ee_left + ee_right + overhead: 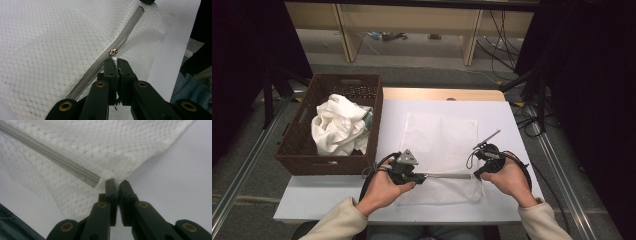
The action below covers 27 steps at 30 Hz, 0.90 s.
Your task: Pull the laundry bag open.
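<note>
I'm pinching the zipper pull (113, 52) with my left gripper (116, 60) while my right gripper (117, 181) is clamping the mesh bag (439, 145) by its corner, keeping the zipper (52, 157) taut on the table (337, 200) so those 2 grips can slide it.

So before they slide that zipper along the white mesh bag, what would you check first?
1. Left gripper shut on the zipper pull: ok.
2. Right gripper pinching the mesh bag at the zipper's end: ok.
3. Zipper lying straight between the two grippers: ok.
4. Bag flat on the table: ok.
5. Basket with the white cloth beside the bag, not touching: ok.
6. Whether the zipper runs freely: cannot tell.
</note>
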Each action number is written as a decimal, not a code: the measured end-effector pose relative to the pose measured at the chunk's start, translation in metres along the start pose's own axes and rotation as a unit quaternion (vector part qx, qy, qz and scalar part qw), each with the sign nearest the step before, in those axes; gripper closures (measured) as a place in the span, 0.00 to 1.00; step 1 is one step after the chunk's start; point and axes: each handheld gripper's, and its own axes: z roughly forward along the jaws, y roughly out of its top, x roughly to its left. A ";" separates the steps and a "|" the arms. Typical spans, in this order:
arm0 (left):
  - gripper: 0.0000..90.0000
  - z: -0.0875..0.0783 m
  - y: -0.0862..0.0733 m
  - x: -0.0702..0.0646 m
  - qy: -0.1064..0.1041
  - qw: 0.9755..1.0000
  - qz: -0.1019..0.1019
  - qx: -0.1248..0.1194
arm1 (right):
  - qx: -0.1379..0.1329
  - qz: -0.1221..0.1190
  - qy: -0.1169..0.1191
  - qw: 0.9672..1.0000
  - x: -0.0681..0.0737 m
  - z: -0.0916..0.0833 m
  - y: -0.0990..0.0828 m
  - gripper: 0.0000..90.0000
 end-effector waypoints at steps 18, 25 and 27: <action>0.96 -0.011 -0.008 0.006 0.017 1.000 -0.011 0.001 | 0.017 0.020 -0.005 1.000 0.002 0.001 0.000 0.97; 0.96 -0.015 -0.010 0.009 0.016 1.000 -0.007 0.011 | 0.014 0.016 0.004 1.000 0.001 0.000 -0.001 0.97; 0.96 -0.015 -0.010 0.010 0.016 1.000 -0.004 0.008 | 0.013 0.020 0.002 1.000 0.002 0.001 -0.001 0.97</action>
